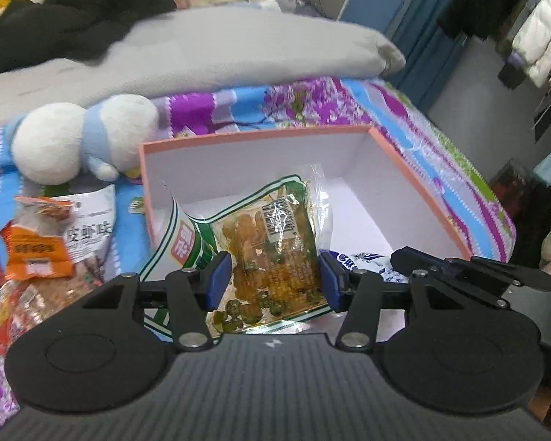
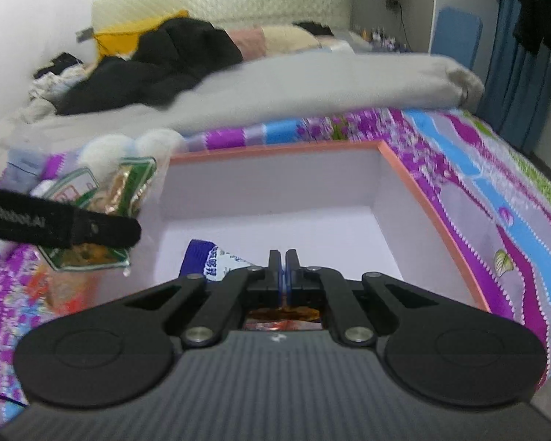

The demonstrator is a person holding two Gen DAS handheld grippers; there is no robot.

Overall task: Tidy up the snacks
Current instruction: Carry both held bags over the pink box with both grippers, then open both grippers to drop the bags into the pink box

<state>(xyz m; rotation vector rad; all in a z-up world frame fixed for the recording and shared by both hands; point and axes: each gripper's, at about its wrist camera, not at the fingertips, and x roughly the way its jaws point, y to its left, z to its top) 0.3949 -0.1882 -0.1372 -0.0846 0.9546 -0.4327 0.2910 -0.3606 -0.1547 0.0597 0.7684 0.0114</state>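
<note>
From the left wrist, the left gripper (image 1: 274, 281) pinches a green-edged snack packet (image 1: 268, 253) over the near left part of the pink box (image 1: 415, 183). From the right wrist, the right gripper (image 2: 283, 275) has its fingers pressed together on a reddish wrapper (image 2: 283, 321) at the box's near edge, with a blue-and-white packet (image 2: 209, 261) lying inside the box.

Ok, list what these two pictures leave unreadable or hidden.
- Right wrist view: the packet pinched in the right hand-held gripper is mostly hidden by the gripper's body.
- Left wrist view: the blue-and-white packet in the pink box is cut off by the right gripper's linkage.
- Right wrist view: snacks at left are motion-blurred.
</note>
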